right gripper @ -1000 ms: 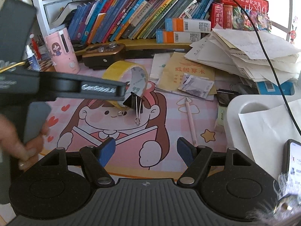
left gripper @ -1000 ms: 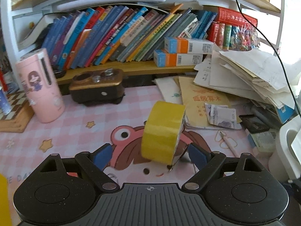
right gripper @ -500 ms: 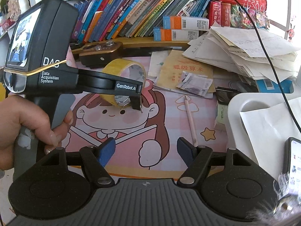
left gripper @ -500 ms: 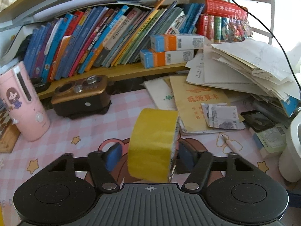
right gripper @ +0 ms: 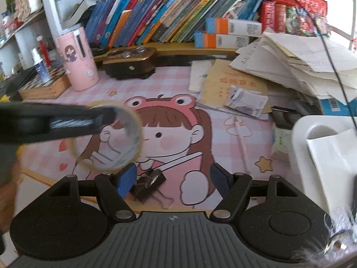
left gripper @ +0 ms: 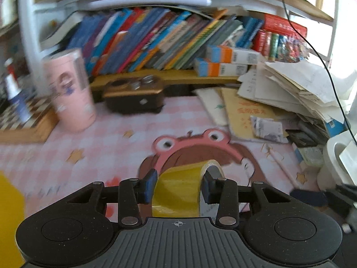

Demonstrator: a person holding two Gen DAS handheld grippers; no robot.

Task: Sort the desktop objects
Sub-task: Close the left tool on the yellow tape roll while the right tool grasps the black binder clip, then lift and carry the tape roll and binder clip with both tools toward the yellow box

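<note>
2 wrist fisheyes, low over desk mat (left gripper: 93, 138), facing bookshelf (right gripper: 169, 17); both share mat, shelf.

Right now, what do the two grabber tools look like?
Both match: the left gripper and right gripper have black speckled plastic bodies with two round discs, a ribbed grey middle plate marked with a small crosshair, silver rivets, and black fingers tipped with blue pads.

Yellow booklet (right gripper: 232, 84) — red characters, too blurred.
</note>
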